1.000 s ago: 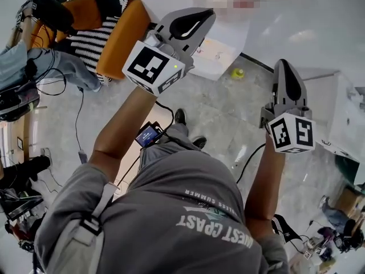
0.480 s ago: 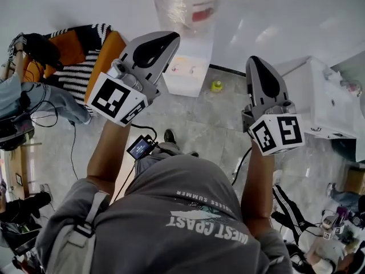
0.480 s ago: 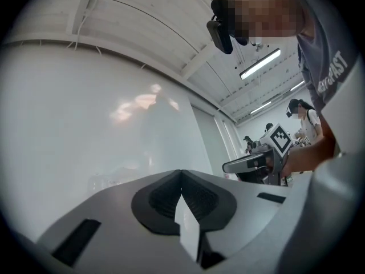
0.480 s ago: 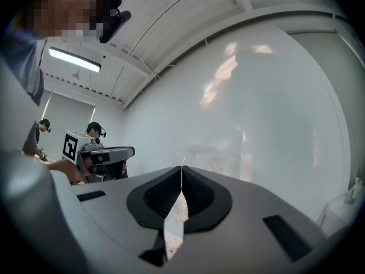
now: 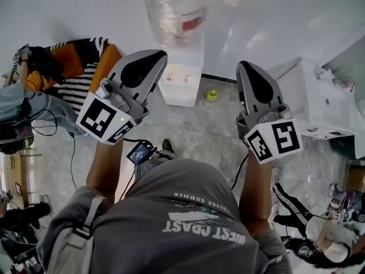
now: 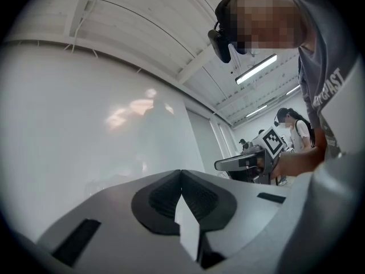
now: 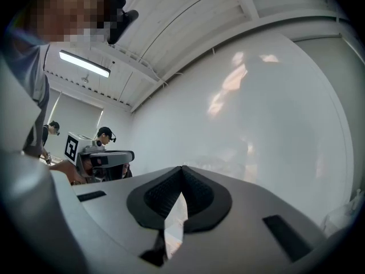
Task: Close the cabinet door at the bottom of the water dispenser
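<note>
Jaws together and empty on both left gripper (image 5: 158,56) and right gripper (image 5: 243,67). The dispenser (image 5: 181,83) sits ahead between their tips, nearer the left; its bottom door hides below, likely a reach down and forward.

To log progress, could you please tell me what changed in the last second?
In the head view the water dispenser has slid down and left, more of its bottle showing. The left hand-held gripper and right hand-held gripper shifted leftward. Both stay shut, empty.

Grey marbled floor (image 5: 199,131), white water dispenser (image 5: 181,85) standing on it, small yellow thing (image 5: 212,95) just beside, black cable (image 5: 72,153) trailing left
</note>
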